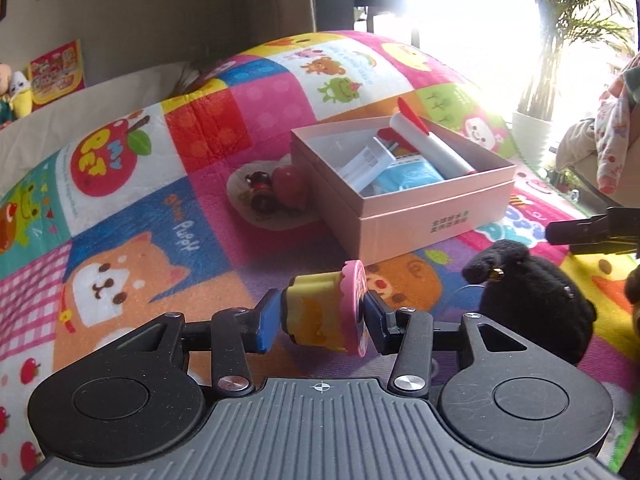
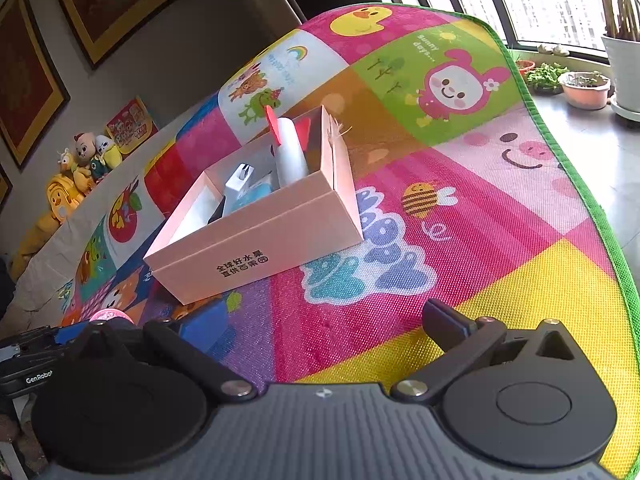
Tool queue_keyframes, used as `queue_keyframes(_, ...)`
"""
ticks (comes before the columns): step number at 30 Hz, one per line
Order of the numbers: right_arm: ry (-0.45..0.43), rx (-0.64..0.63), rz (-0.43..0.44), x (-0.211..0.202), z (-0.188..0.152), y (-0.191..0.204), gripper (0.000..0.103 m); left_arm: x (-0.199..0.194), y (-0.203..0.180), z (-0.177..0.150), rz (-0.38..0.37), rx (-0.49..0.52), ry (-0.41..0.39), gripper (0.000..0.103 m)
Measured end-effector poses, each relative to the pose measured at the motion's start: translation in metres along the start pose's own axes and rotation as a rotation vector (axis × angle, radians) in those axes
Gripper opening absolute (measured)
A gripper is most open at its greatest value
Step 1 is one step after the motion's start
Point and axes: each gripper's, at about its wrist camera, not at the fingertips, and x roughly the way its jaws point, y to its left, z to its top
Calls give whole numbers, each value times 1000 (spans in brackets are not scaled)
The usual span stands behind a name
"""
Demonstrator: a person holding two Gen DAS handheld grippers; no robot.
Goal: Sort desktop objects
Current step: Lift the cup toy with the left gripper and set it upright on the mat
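**Left tongs grip pudding toy, right tongs spread over the mat**

Left wrist view, nearest first: our left tongs (image 1: 322, 318) are clenched on a small pudding toy (image 1: 320, 312), yellow body lying sideways, pink frilled top pointing to 3 o'clock. One blue pad (image 1: 267, 322) presses its base, the other presses the pink top. The toy is held above the cartoon mat (image 1: 132, 216); we cannot tell if it touches. At 3 o'clock, just beside the tongs, sits a black plush (image 1: 532, 296) on the mat. Farther out at 12 o'clock is the pink box (image 1: 420, 228), open, holding a white tube (image 1: 428, 144) with red ends that leans on the far wall, a white carton (image 1: 370, 162) and a blue pack (image 1: 412, 176). At 11 o'clock, just beside the box's left wall, a red heart (image 1: 290, 184) and a small dark figure (image 1: 258, 190) lie on a pale round patch.

Right wrist view: our right tongs (image 2: 324, 324) are spread wide with nothing between the fingers, hovering over the mat's pink and yellow patches. At 9 o'clock the other tool and a bit of the toy's pink top show at the frame edge. The box stands at 11 o'clock, well apart from these tongs, printed side facing us. Beyond, at 10 o'clock, soft toys (image 2: 86, 156) line the wall; at 2 o'clock potted plants (image 2: 584, 88) stand by the window.
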Motion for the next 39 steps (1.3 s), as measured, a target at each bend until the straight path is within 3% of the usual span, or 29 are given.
queue_keyframes(4, 0, -1, -1, 0, 0, 0, 103, 1, 1, -2, -150, -115, 51, 49)
queue_keyframes(6, 0, -1, 0, 0, 0, 0, 103, 6, 5, -5, -176, -164, 78, 49)
queue_keyframes(11, 0, 0, 0, 0, 0, 0, 103, 18, 30, -15, -152, -307, 118, 51)
queue_keyframes(17, 0, -1, -1, 0, 0, 0, 103, 10, 57, -20, -95, -385, 98, 61)
queue_keyframes(22, 0, -5, -4, 0, -1, 0, 103, -1, 71, -19, -5, -383, 53, 81)
queue_keyframes(33, 0, -6, -6, -1, -1, 0, 103, -12, 94, -18, 191, -372, 12, 95)
queue_keyframes(36, 1, -7, -7, 0, -1, 0, 103, -18, 92, -21, 173, -354, -9, 97)
queue_keyframes(39, 1, -8, -8, 0, -1, 1, 103, -24, 68, -21, 101, -246, -35, 102)
